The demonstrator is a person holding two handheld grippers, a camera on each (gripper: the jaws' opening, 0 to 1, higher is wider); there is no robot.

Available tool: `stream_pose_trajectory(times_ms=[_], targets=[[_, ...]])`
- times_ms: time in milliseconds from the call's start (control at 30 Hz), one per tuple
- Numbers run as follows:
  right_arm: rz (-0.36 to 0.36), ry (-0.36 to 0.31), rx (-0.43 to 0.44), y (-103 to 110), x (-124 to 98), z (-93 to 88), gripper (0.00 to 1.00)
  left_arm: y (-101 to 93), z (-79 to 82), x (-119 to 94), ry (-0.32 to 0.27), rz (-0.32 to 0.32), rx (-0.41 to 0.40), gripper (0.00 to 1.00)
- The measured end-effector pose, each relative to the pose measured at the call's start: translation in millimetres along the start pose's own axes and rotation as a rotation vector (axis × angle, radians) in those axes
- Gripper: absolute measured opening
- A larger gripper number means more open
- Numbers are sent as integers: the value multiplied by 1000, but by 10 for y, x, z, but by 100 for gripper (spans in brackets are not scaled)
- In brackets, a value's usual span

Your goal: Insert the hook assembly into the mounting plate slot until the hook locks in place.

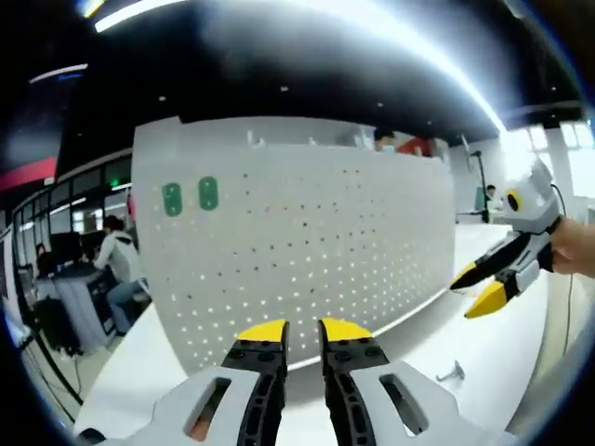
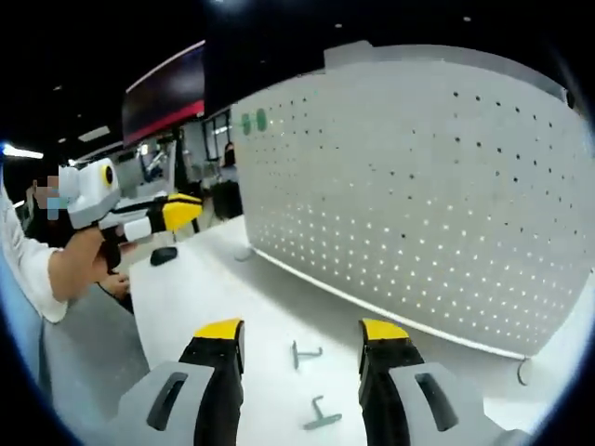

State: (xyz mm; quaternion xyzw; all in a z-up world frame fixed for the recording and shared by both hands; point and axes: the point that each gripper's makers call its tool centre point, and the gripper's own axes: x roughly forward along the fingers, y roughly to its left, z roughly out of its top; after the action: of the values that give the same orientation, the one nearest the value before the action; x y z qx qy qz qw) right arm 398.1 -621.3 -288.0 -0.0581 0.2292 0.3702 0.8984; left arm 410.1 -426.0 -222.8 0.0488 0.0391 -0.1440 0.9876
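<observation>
A white perforated mounting plate (image 1: 297, 242) stands upright on the white table (image 1: 158, 362), with two green tags (image 1: 191, 196) near its upper left. My left gripper (image 1: 304, 330) points at its lower edge, its yellow-tipped jaws a narrow gap apart with nothing between them. My right gripper (image 1: 477, 288) hovers open to the plate's right. A small metal hook (image 1: 453, 373) lies on the table below it. In the right gripper view the right gripper (image 2: 302, 330) is open wide above two grey hooks (image 2: 303, 353) (image 2: 321, 415) lying flat before the plate (image 2: 418, 186). The left gripper (image 2: 177, 212) is held at far left.
A person's hand and white sleeve (image 2: 65, 265) hold the left gripper. A small dark object (image 2: 164, 255) lies near the table's far edge. A thin metal loop (image 2: 522, 372) sits at the plate's foot. People sit at desks (image 1: 112, 269) beyond the table's left edge.
</observation>
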Motion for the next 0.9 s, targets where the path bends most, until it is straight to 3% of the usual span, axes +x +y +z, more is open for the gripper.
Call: stream_pose_trajectory(times_ms=[133, 567, 900], targets=[[-15, 59, 50, -72, 15, -321, 49, -13, 4, 4, -7, -8, 4, 14], [-43, 180, 137, -179, 111, -947, 51, -63, -19, 5, 1, -38, -7, 13], [-39, 223, 209, -182, 145, -1161, 51, -60, -21, 9, 3, -39, -14, 13]])
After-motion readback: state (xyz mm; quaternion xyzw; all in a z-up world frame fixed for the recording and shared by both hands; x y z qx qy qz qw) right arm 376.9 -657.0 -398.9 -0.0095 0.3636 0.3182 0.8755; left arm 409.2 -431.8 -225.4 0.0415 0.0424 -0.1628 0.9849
